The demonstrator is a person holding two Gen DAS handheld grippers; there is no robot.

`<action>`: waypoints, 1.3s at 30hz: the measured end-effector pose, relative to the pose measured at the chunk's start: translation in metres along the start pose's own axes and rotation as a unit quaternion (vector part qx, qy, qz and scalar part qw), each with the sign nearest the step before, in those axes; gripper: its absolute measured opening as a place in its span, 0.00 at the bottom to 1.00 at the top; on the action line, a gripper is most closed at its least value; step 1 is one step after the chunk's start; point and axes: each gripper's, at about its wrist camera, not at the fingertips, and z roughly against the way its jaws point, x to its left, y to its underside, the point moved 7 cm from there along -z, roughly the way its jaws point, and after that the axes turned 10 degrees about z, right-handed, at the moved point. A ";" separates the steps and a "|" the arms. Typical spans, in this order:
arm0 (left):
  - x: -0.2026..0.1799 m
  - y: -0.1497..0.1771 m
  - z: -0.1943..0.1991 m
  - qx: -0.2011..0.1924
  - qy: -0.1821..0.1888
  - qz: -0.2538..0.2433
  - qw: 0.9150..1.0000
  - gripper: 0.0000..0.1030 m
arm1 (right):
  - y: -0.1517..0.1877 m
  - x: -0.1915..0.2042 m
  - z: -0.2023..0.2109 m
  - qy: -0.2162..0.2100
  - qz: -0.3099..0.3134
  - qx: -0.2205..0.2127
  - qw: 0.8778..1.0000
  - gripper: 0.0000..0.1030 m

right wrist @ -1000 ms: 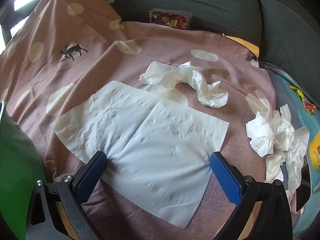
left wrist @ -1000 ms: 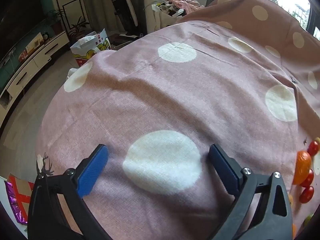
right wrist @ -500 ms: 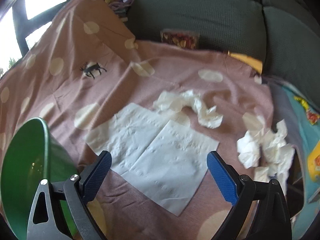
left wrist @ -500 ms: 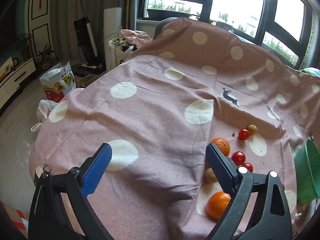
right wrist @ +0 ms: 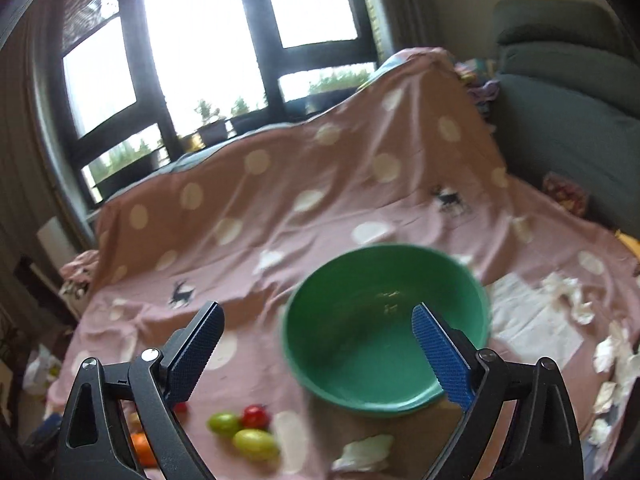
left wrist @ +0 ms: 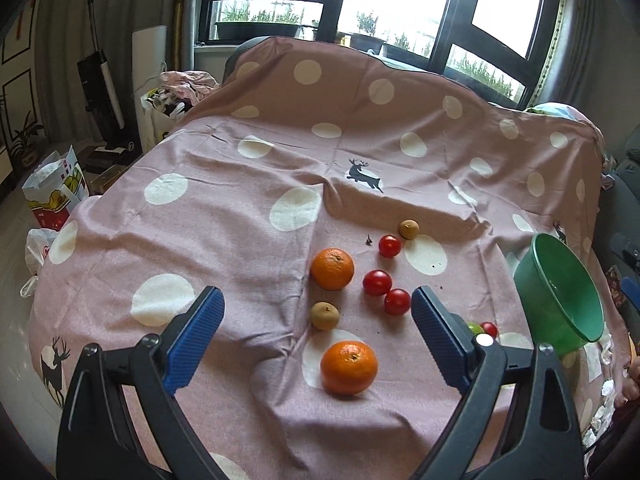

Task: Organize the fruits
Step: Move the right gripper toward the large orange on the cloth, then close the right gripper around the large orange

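Fruit lies loose on a pink polka-dot cloth (left wrist: 240,216). Two oranges (left wrist: 349,367) (left wrist: 332,268), three red tomatoes (left wrist: 377,282) and two brown longans (left wrist: 325,315) show in the left wrist view. My left gripper (left wrist: 316,338) is open and empty, above the near orange. A green bowl (left wrist: 560,292) sits to the right. In the right wrist view my right gripper (right wrist: 316,354) is open and empty over the green bowl (right wrist: 384,328), which holds no fruit. Two green fruits (right wrist: 256,444) and a red tomato (right wrist: 256,416) lie in front of the bowl.
White tissues (right wrist: 536,320) and crumpled paper (right wrist: 616,356) lie on the cloth right of the bowl. A dark sofa (right wrist: 568,120) stands at the right. Bags (left wrist: 54,192) and a vacuum (left wrist: 100,76) stand on the floor at the left. Windows are behind.
Both grippers have swung and pulled back. The left view now takes in the fruit pile; the right view has turned from the tissues to the green bowl. Both stay open.
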 end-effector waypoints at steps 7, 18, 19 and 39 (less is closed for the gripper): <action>-0.005 0.014 -0.015 0.074 0.037 0.022 0.996 0.77 | 0.026 0.086 -0.024 -0.159 0.023 0.086 0.983 0.72; -0.005 0.027 -0.026 0.135 0.067 0.039 0.988 0.58 | 0.058 0.153 -0.055 -0.273 0.023 0.219 0.936 0.59; -0.005 0.028 -0.028 0.139 0.069 0.040 0.987 0.56 | 0.057 0.160 -0.061 -0.283 0.024 0.228 0.932 0.59; -0.003 0.055 -0.055 0.211 0.048 0.033 0.976 0.53 | 0.120 0.194 -0.078 -0.346 0.028 0.339 0.874 0.59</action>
